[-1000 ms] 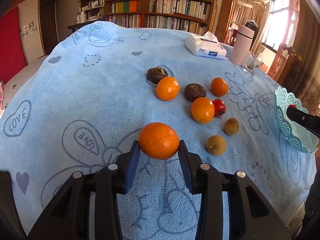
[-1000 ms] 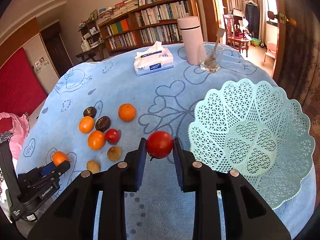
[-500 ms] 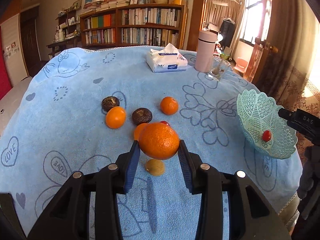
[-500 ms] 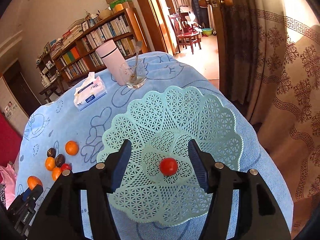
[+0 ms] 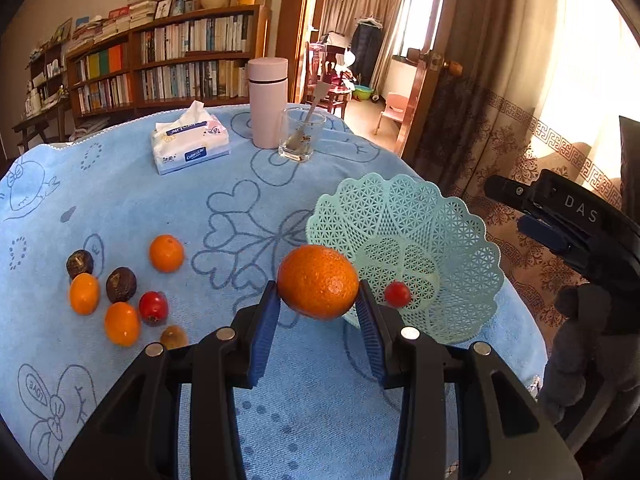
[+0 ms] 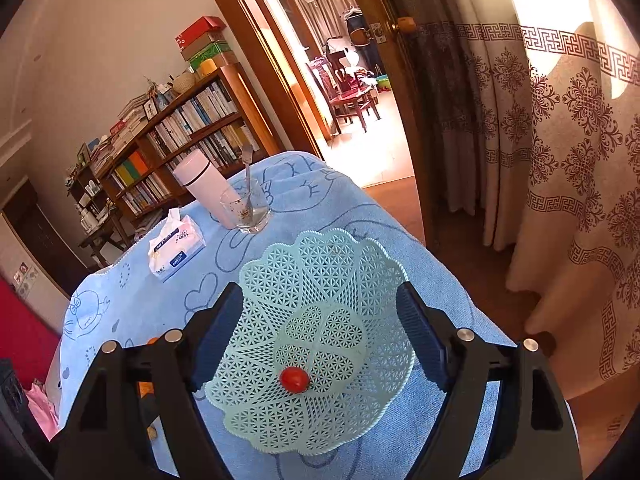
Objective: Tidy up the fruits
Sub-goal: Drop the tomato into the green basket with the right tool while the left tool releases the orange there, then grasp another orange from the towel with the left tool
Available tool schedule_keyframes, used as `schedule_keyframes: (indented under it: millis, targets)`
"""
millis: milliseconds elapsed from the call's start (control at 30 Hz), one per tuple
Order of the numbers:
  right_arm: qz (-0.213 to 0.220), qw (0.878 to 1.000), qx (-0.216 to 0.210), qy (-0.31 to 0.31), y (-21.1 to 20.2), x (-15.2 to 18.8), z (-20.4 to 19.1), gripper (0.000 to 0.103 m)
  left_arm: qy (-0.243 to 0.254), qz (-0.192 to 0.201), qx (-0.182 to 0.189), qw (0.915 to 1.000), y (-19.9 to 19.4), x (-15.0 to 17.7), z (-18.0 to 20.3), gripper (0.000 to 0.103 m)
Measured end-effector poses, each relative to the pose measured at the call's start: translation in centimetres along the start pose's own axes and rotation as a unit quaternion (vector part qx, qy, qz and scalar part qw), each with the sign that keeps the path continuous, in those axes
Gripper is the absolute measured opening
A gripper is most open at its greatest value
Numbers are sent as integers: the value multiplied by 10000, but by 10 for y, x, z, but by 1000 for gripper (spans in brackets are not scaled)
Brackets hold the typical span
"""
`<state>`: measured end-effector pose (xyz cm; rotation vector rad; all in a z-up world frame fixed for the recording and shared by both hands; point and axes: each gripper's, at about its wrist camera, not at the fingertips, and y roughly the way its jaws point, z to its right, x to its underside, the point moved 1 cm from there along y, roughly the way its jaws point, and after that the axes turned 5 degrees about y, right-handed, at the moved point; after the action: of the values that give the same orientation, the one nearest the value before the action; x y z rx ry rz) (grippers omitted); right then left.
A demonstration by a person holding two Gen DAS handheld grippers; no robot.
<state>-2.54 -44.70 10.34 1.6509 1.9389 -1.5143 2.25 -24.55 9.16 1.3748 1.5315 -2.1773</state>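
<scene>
Swung across the tabletop [image 5: 120, 200] since a second ago, the left claw [image 5: 318, 316] now carries its orange [image 5: 318, 282] right up to the near rim of the mint basket [image 5: 452, 240], both blue pads pressed on the fruit's sides. Opposite, the right claw [image 6: 320, 336] hangs over the basket with its jaws spread wide and nothing between them; they have just been opening, and the small red fruit [image 6: 294, 379] it gripped a second ago now lies on the basket floor.

To finish this step well, the orange probably wants carrying further over the basket's middle and lowering close to the mesh before release, clear of the red fruit, so it does not roll out over the shallow scalloped edge. The right claw likely needs to draw aside first.

Left behind on the blue cloth are three smaller oranges [image 5: 166, 253], two dark brown fruits [image 5: 121, 284], another red one [image 5: 153, 307] and a brownish one [image 5: 174, 337] partly hidden. A tissue pack [image 5: 190, 148], pink flask [image 5: 267, 102] and glass [image 5: 302, 134] stand at the far side.
</scene>
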Motion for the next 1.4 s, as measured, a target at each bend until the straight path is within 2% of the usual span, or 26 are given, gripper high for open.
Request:
schedule_keyframes:
  millis: [167,233,333,400,500,733,933,1133,1400]
  targets:
    - [61,9999,-61,106,-7,-4,4,81,26,-198,415,9989,23,-5,22,40]
    - [66,9998,-83,144,-8,-5,4,82,32,-216,404,9989,27,-4,27,42]
    - [44,9998,-110,164,-8,-3,2,82,-41,-39,267,9996,23,-4,23,77]
    - [28,9998,-128,149,-8,-2,1,84,-13,134,18,9999,18,-5,16,79]
    - [26,9998,-143,120,-7,0,-2,86,-59,213,-262,9994,11,-7,-1,90]
    - [-11,9997,-238,-63,-7,7,-14,87,-482,433,-1190,9908,-14,-6,-61,94]
    - [-106,9990,-333,-288,-4,17,-29,87,-1124,374,-1739,9776,-32,5,-124,94]
    - [-257,9980,-373,-445,3,26,-38,87,-1790,48,-1858,9661,-30,17,-175,94]
    - [-415,9964,-399,-621,11,36,-47,87,-2087,-532,-1846,9589,8,28,-209,94]
